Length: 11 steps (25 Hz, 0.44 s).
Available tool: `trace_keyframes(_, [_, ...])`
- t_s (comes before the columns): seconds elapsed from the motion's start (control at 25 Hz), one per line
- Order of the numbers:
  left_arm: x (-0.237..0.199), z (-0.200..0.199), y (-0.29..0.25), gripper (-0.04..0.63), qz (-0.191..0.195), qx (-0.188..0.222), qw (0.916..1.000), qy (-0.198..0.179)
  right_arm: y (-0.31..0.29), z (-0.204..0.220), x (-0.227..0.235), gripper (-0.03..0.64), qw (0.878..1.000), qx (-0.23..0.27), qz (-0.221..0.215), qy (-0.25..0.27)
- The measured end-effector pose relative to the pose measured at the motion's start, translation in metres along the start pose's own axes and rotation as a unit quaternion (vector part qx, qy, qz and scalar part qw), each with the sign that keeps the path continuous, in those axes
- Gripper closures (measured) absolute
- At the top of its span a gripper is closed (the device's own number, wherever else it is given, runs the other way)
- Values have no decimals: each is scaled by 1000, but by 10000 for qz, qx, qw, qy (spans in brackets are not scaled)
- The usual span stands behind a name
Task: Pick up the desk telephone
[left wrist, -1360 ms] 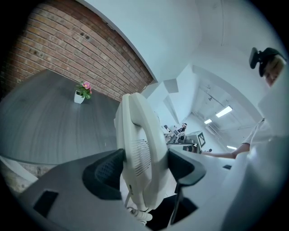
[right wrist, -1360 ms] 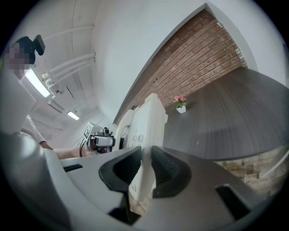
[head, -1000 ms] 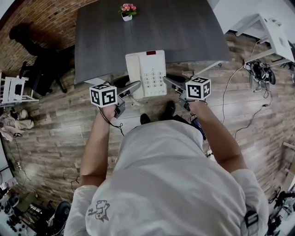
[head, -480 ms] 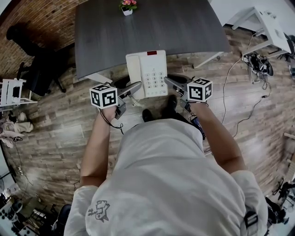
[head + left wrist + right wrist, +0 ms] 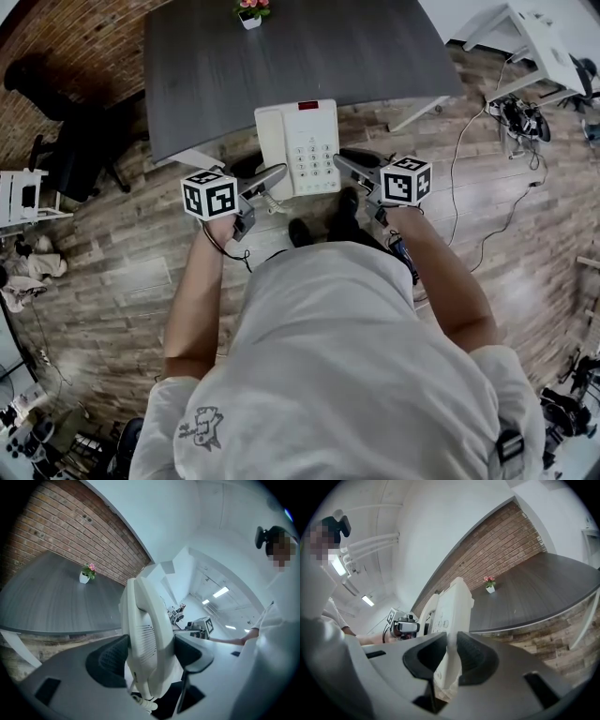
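Observation:
The white desk telephone (image 5: pixel 298 148) hangs in the air over the near edge of the dark grey desk (image 5: pixel 375 56), keypad up and handset on its left side. My left gripper (image 5: pixel 272 178) is shut on the handset side; in the left gripper view both pads press the telephone (image 5: pixel 147 634) at my left gripper (image 5: pixel 150 653). My right gripper (image 5: pixel 345 167) is shut on the thin right edge; in the right gripper view the telephone (image 5: pixel 451 616) stands between the pads of my right gripper (image 5: pixel 452 656). A coiled cord (image 5: pixel 143 704) dangles below.
A small flower pot (image 5: pixel 249 13) stands at the desk's far side, and shows as the flower pot (image 5: pixel 86 575) and the flower pot (image 5: pixel 490 586) too. A black chair (image 5: pixel 66 122) is at the left. A white table (image 5: pixel 544 37) and floor cables (image 5: pixel 511 112) lie at the right.
The desk and flower pot have slid slightly up the picture. Both grippers keep the same hold on the telephone.

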<state>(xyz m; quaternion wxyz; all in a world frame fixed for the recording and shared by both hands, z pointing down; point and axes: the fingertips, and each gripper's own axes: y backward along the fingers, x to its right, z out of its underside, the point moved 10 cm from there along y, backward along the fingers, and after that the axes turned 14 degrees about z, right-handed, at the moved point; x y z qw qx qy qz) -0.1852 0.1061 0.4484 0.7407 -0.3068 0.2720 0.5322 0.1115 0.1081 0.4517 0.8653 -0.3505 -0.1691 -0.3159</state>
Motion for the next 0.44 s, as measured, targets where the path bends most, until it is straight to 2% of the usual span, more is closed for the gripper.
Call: trace_keyframes(0.44, [-1, -1, 5, 272, 51, -36, 10000, -34, -1, 3, -6, 540, 10000, 51, 43, -38])
